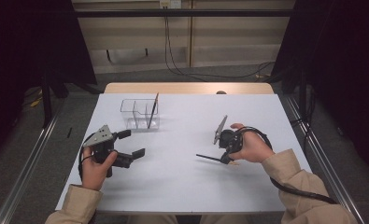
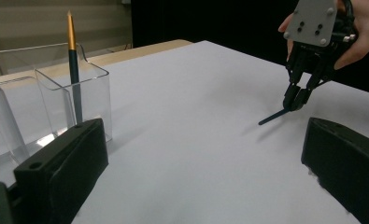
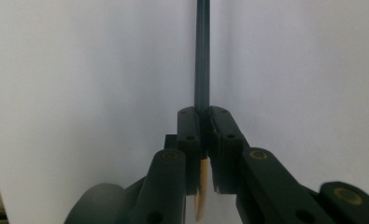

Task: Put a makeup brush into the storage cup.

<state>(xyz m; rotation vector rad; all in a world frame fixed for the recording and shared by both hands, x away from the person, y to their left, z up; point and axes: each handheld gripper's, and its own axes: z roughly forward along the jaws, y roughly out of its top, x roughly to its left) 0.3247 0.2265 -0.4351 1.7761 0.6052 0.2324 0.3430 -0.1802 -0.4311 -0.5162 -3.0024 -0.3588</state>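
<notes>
Right gripper view: right gripper (image 3: 204, 122) clamped on dark pencil (image 3: 201, 56). Left gripper (image 1: 128, 143) jaws wide apart, holding nothing, near clear organizer (image 1: 131, 108).

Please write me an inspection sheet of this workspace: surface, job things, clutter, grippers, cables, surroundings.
Surface: white table, bare apart from the job's things; wooden edge at the far side.
Job's things: clear holder at far left with one pencil standing in its right compartment; second pencil held by the right hand-held gripper.
Clutter: nothing seen.
Grippers: left hand-held gripper open, holding nothing, near the holder; right hand-held gripper shut on the second pencil, low over the table.
Cables: one trails from each gripper; more cables lie on the floor by the far wall.
Surroundings: dark curtains at both sides, pale wall panels behind, metal rails along the table.
</notes>
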